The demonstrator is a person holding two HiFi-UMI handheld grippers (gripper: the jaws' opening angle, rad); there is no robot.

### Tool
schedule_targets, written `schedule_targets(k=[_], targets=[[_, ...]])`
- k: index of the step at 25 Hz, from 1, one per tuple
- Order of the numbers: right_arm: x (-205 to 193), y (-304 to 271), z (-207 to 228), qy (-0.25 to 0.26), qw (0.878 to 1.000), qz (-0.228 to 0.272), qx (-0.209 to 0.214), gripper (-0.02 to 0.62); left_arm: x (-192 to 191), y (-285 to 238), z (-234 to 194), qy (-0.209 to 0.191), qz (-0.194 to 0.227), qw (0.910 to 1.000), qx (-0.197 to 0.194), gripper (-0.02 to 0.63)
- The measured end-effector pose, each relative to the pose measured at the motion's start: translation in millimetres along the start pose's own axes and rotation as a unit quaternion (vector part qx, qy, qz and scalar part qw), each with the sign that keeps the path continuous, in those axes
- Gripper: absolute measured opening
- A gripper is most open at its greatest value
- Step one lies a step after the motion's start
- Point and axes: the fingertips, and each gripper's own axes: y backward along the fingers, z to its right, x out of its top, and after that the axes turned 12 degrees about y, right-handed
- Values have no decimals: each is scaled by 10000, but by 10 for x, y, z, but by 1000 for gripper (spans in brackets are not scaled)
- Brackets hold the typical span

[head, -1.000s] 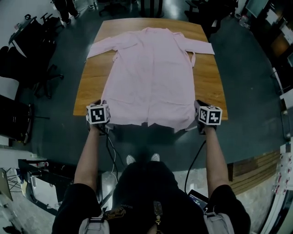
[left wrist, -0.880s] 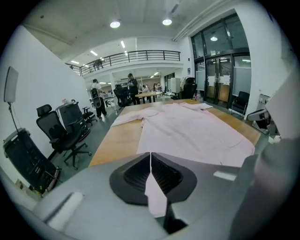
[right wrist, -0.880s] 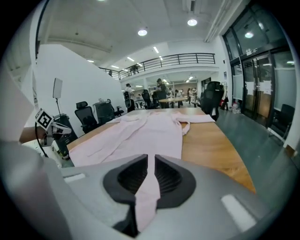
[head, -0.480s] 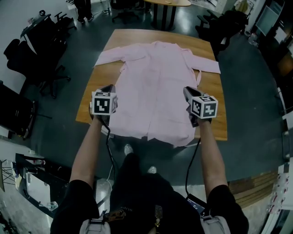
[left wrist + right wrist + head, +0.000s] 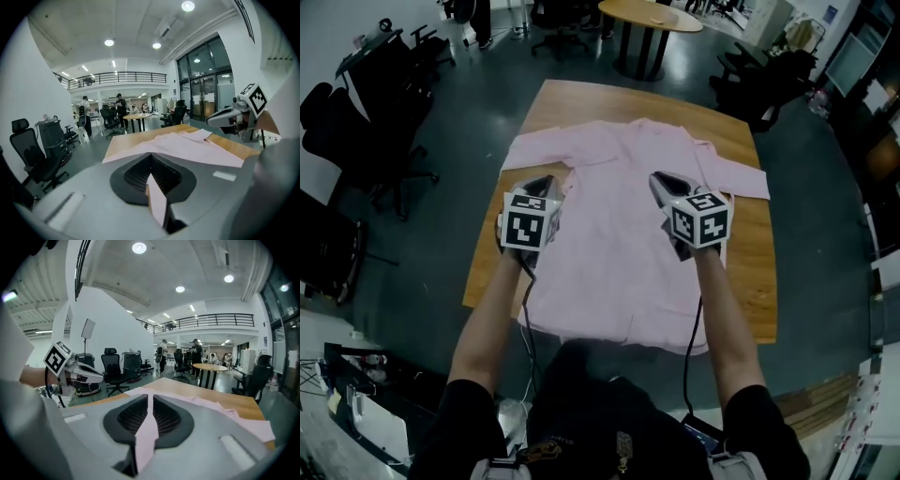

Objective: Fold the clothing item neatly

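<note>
Above the table (image 5: 741, 246), left tongs (image 5: 547, 181) and right tongs (image 5: 661, 180) each clamp the pink garment (image 5: 614, 262), hiding its pinched edge overhead.

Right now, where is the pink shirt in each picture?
Head view: pink shirt centre, spread on wooden table.
Left gripper view: centre right, an edge pinched in the jaws.
Right gripper view: lower centre, pinched in the jaws.
Shared landmark: round table behind.

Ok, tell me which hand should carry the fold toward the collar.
Neither alone: left tool and right tool each pinch the hem of the pink shirt, side by side over its middle. Move both together.
</note>
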Motion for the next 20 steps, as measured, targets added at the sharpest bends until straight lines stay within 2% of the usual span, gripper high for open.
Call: schedule_targets(k=[5, 9, 14, 20], targets=[[407, -1008, -170, 301, 9989, -50, 353, 34, 97, -517, -657, -69, -164, 9997, 149, 8], [527, -1760, -375, 417, 9966, -172, 684, 34, 21, -867, -1179, 64, -302, 9991, 279, 8], [461, -2583, -685, 427, 9925, -391, 1079, 34, -211, -1298, -1819, 369, -542, 9964, 533, 12], [195, -3186, -922, 282, 9886, -610, 1349, 34, -634, -1840, -2320, 865, -797, 9903, 735, 103]])
